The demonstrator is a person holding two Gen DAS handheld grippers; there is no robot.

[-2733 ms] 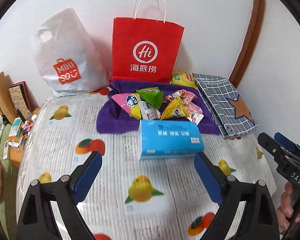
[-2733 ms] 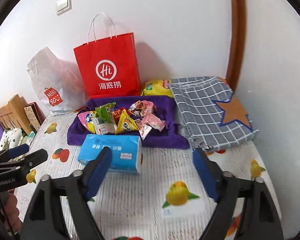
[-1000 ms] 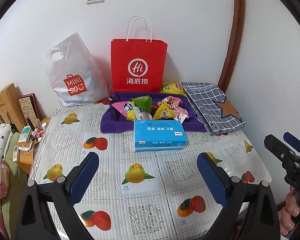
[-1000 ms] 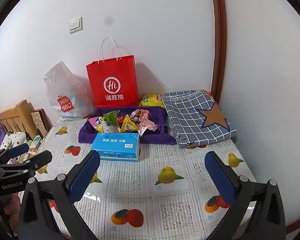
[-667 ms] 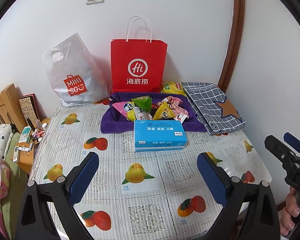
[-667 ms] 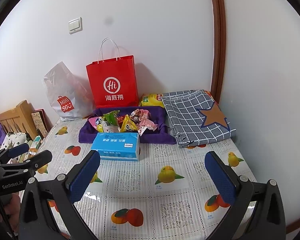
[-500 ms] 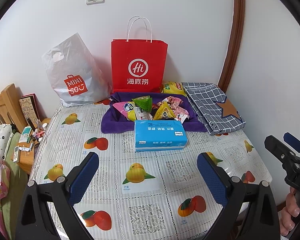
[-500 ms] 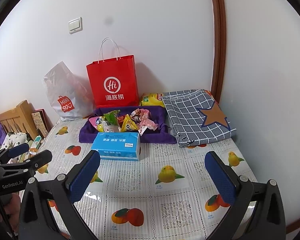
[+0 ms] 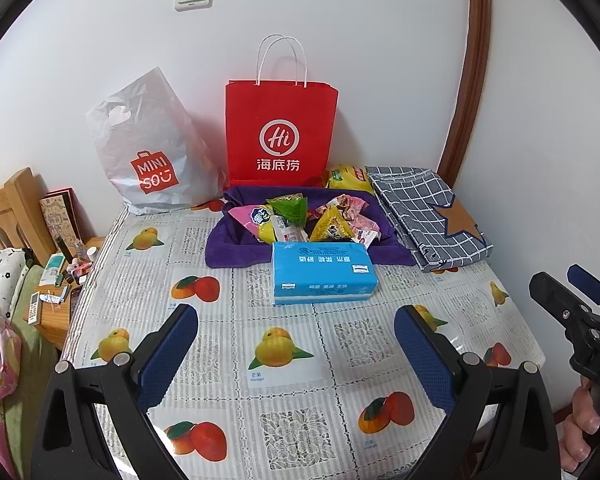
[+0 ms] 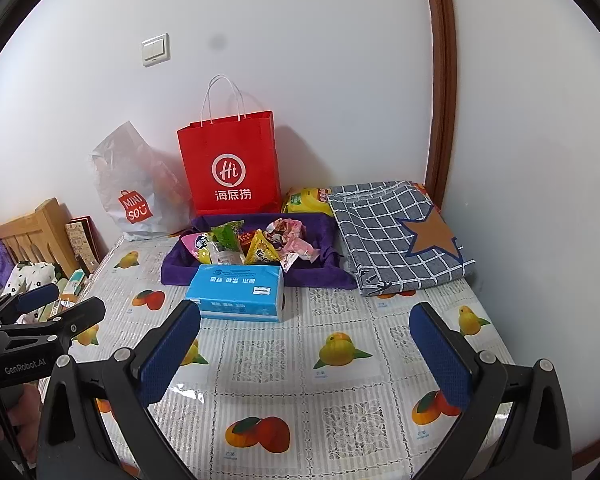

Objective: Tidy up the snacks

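- The red paper shopping bag with white rope handles (image 9: 281, 132) stands upright at the centre top of the left wrist view, against the white wall; it carries a white circle with "Hi" and three Chinese characters under it.
- Left of it leans a grey-white plastic carrier bag (image 9: 150, 152) with a red "MINISO" shopping-bag logo.
- The blue rectangular tissue pack (image 9: 322, 278) lies flat mid-frame on the fruit-printed plastic tablecloth (image 9: 284, 360), with white Chinese characters printed upside down on its top face and two small white labels too small to read.
- Just behind the pack, touching its far edge, sits the purple cloth tray (image 9: 226, 248) holding the pile of small snack packets (image 9: 304, 222): pink, green, yellow and pale pink wrappers, print too small to read.
- A yellow crinkly snack bag (image 9: 346, 178) lies behind the tray, beside the red bag's lower right corner.
- A folded grey checked cloth with a brown star patch (image 9: 424, 216) lies right of the tray.
- The left gripper (image 9: 296, 344), lower centre of its view, is spread wide with its blue-padded fingers apart, holding nothing, above bare tablecloth in front of the tissue pack.
- The right gripper (image 10: 304, 344) is likewise spread wide and empty over the cloth.
- In the right wrist view the left gripper's body at the lower left edge reads "GenRobot.AI".
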